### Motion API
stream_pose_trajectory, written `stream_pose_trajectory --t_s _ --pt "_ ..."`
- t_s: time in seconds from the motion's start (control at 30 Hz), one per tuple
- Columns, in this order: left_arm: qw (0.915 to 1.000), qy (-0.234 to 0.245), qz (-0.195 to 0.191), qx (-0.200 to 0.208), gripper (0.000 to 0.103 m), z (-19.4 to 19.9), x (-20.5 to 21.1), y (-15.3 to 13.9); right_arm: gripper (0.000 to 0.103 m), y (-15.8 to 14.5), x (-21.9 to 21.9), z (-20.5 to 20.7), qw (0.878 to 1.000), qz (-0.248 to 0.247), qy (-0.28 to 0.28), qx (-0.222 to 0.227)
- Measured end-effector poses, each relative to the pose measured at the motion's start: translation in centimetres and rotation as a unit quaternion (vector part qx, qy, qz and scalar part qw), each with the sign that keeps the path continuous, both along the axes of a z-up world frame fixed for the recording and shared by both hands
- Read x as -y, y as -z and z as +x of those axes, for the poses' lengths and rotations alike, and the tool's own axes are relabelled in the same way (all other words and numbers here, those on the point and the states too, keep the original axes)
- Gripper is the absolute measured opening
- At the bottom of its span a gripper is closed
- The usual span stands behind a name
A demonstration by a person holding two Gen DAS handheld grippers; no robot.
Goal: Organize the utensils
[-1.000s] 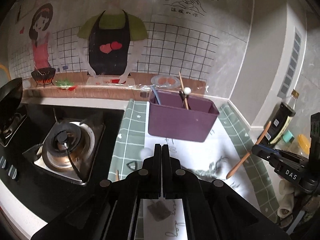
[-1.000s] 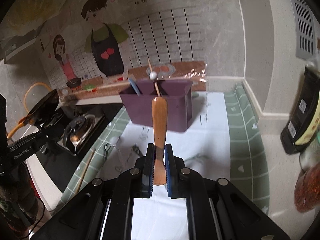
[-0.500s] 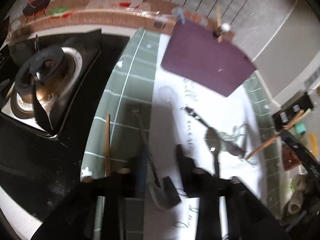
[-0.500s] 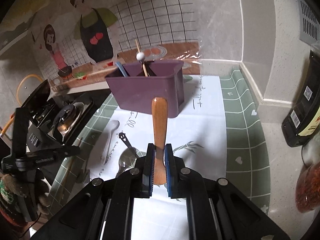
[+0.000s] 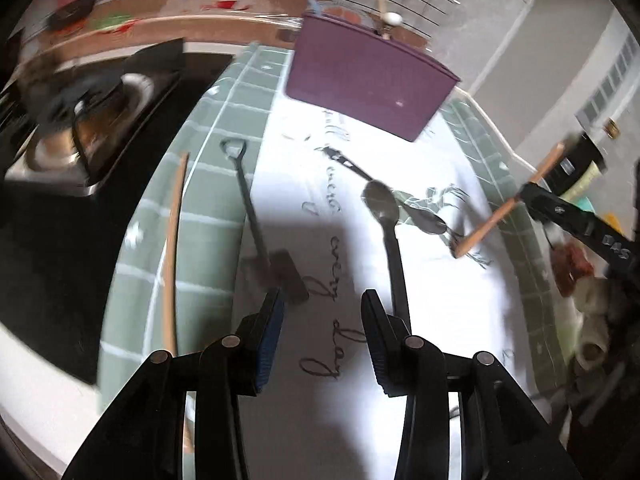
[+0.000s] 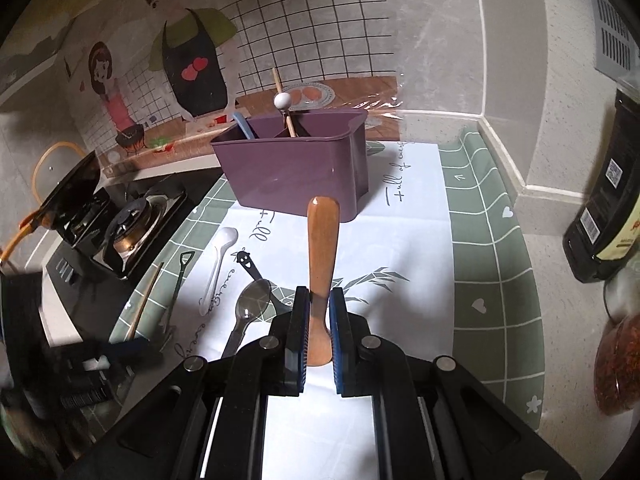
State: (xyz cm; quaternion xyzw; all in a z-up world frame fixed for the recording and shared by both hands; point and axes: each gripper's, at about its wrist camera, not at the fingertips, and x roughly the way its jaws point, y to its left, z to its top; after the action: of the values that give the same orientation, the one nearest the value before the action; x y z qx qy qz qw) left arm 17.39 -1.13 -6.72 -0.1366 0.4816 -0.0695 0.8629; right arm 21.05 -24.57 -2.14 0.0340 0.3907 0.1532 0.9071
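My right gripper (image 6: 319,308) is shut on a wooden utensil (image 6: 322,248) whose handle points toward the purple utensil bin (image 6: 296,168). The bin holds a chopstick, a blue piece and a white-knobbed piece. My left gripper (image 5: 322,304) is open and empty, low over the mat between a small shovel-shaped spoon (image 5: 256,220) and a dark spoon (image 5: 384,208). A wooden chopstick (image 5: 174,248) lies to the left. A white spoon (image 6: 218,264) and a smiley-handled spoon (image 6: 252,272) lie on the mat in the right wrist view.
A gas stove (image 6: 128,228) stands left of the green-and-white mat (image 6: 492,264). A dark sauce bottle (image 6: 608,212) and a red-filled jar (image 6: 620,364) stand at the right by the wall. The right gripper with its wooden utensil (image 5: 508,208) shows in the left wrist view.
My left gripper has opened and tilted down over the utensils on the mat. My right gripper has kept hold of the wooden utensil and risen a little.
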Motion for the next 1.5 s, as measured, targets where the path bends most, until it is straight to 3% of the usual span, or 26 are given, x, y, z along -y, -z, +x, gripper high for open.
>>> stream_pose_trajectory --t_s 0.17,0.33,0.5,0.73,0.93,1.1,1.17,1.23,1.27,1.4,1.5 --pt "0.9962 -0.065 0.056 0.014 0.043 0.1 1.1 0.9 0.009 -0.4 -0.4 -1.2 1.000 -0.008 -0.008 0.008" --pt "0.9939 -0.083 0.071 0.016 0.043 0.1 0.5 0.8 0.009 -0.9 -0.7 -3.0 1.000 -0.013 -0.011 0.024" --pt "0.9968 -0.054 0.049 0.031 0.043 -1.3 -0.3 0.4 0.009 -0.8 -0.5 -3.7 0.999 -0.019 -0.015 0.027" --pt "0.9967 -0.069 0.024 0.036 0.045 -2.5 -1.3 0.8 0.009 -0.6 -0.1 -3.4 1.000 0.000 -0.003 0.019" --pt "0.9970 -0.052 0.050 0.029 0.047 -0.9 0.4 0.9 0.009 -0.2 -0.7 -3.5 1.000 -0.002 -0.003 0.017" --pt "0.9939 -0.068 0.082 0.025 0.047 0.4 0.7 1.1 0.009 0.3 -1.0 -3.8 1.000 -0.011 -0.001 0.017" --pt "0.9910 -0.067 0.114 0.022 0.045 0.4 0.9 1.2 0.009 0.2 -1.1 -3.8 1.000 -0.013 -0.002 0.018" --pt "0.9884 -0.059 0.139 0.019 0.033 0.0 1.1 1.2 0.009 0.1 -1.1 -3.9 1.000 -0.014 0.000 0.019" --pt "0.9886 -0.051 0.140 0.020 0.033 -0.1 1.0 1.0 0.009 0.1 -1.0 -3.8 1.000 -0.014 0.001 0.019" --pt "0.9918 -0.013 0.113 0.057 0.033 -1.1 -0.3 -1.5 0.009 -0.8 -0.6 -3.8 1.000 -0.008 0.006 0.028" --pt "0.9877 0.022 0.120 0.099 0.033 -1.6 -0.6 -4.4 0.009 -1.7 -0.3 -3.7 0.999 -0.002 0.004 0.035"
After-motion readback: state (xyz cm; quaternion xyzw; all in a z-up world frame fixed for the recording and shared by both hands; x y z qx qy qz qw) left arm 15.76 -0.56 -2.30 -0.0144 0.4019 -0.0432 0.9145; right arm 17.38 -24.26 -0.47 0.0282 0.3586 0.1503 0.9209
